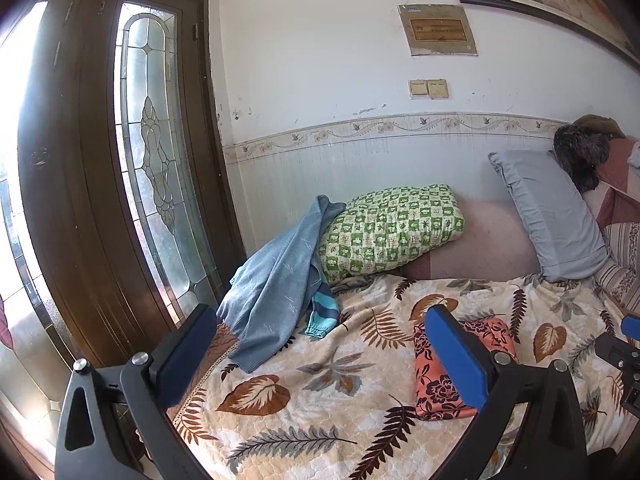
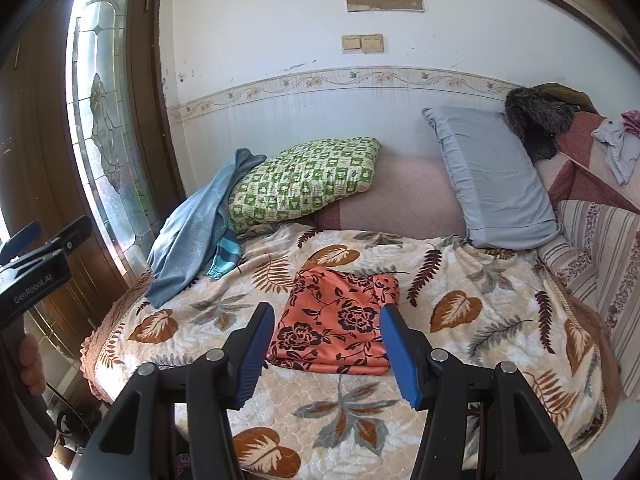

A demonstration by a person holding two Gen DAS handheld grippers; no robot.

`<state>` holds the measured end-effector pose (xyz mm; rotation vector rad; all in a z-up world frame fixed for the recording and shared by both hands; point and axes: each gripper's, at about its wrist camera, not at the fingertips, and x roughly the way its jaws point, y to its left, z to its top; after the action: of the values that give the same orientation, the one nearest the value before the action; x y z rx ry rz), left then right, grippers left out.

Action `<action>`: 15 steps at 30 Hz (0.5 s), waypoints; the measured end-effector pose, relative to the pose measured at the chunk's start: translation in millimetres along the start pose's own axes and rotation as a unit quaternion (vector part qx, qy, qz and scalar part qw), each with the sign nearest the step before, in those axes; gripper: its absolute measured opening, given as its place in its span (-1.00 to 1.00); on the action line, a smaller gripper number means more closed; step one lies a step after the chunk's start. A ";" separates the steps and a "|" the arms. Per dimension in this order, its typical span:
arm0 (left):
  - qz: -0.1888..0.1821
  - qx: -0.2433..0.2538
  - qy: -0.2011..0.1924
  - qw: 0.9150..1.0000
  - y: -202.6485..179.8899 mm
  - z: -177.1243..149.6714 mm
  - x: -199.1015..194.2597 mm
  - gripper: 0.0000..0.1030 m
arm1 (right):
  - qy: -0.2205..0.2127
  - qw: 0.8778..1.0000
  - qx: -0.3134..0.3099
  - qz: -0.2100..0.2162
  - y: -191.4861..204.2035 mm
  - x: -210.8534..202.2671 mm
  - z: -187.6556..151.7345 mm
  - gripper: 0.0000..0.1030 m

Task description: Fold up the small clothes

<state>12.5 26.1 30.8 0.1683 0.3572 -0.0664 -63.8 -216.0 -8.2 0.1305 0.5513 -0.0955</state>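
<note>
**One piece folded, both tools empty, next garment waiting at the far left**

The orange flowered cloth (image 2: 336, 320) lies on the bed (image 2: 460, 280) as a neat flat rectangle, just ahead of the right tool (image 2: 328, 344) and framed between its two blue fingers (image 2: 256, 344). Those fingers stand apart, with nothing between them; the cloth is beyond and below them, not pinched. From the left wrist view the same cloth (image 1: 432, 380) sits partly behind the right-hand finger of the left tool (image 1: 320, 344), whose jaws also stand wide apart and hold nothing.

Judging by the tidy stack of layers, this piece looks finished, so the step in hand seems to be the gap between garments. The likeliest next item is the pale blue garment (image 2: 192, 232), heaped ahead and to the left of both tools, draped against the green checked pillow (image 2: 308, 180), with a striped teal cuff (image 2: 224, 260) poking out beneath it.

The next move probably calls for reaching forward and left, pinching an edge of the blue fabric, and drawing it onto the open leaf-print cover clear of the folded orange piece. Loose knit drapes and drags, so two well-spaced grips would help.
</note>
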 end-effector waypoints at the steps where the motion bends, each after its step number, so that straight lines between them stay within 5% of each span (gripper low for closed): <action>1: 0.001 0.000 0.000 1.000 0.4 -0.7 0.4 1.00 | -0.010 1.000 0.000 0.001 2.5 -3.7 1.4 0.14; 6: 0.008 -0.008 -0.003 1.000 3.2 1.0 1.4 1.00 | -0.040 0.999 -0.017 -0.031 -6.2 -18.7 -1.4 0.14; 15: 0.004 -0.004 -0.004 1.000 0.6 1.1 3.5 1.00 | -0.016 0.999 0.014 -0.031 -29.8 -8.4 -13.0 0.14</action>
<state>16.2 26.4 30.7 0.1626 0.3478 -0.0571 -81.3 -243.0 -17.7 0.1389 0.5214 -0.1662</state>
